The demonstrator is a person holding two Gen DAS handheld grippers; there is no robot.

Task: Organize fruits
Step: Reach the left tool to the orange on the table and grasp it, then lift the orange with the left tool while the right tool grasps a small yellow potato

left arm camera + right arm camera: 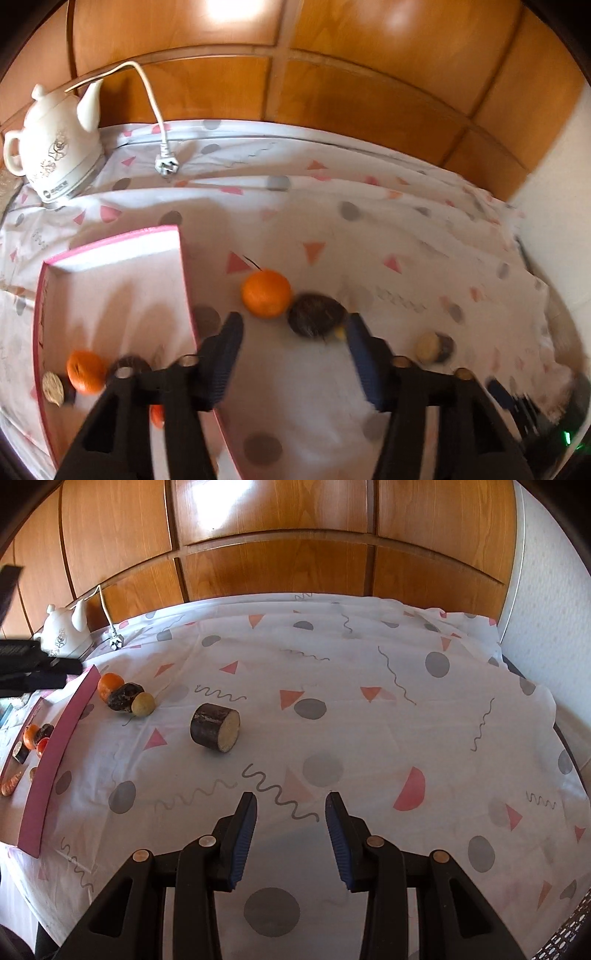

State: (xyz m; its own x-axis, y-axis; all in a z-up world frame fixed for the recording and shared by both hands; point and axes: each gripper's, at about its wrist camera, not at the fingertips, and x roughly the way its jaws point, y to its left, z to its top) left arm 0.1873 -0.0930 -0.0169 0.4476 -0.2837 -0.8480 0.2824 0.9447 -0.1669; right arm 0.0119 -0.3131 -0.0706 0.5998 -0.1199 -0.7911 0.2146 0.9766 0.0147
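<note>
Reaching for the orange (266,293) beside the pink tray (186,273), both sets of jaws open, empty.
Firm, round, light by the look: left gripper (293,332) should pinch its widest middle, since it may roll against the dark fruit (316,314).

The right gripper (290,808) hovers above the white patterned tablecloth (351,716) with its blue-padded fingers (246,834) apart and nothing between them. Ahead lies a dark cut sugarcane piece (215,727). Farther left, an orange mandarin (110,685), a dark fruit (125,698) and a small yellowish round fruit (143,704) touch one another beside the pink-walled box (55,757).
</note>
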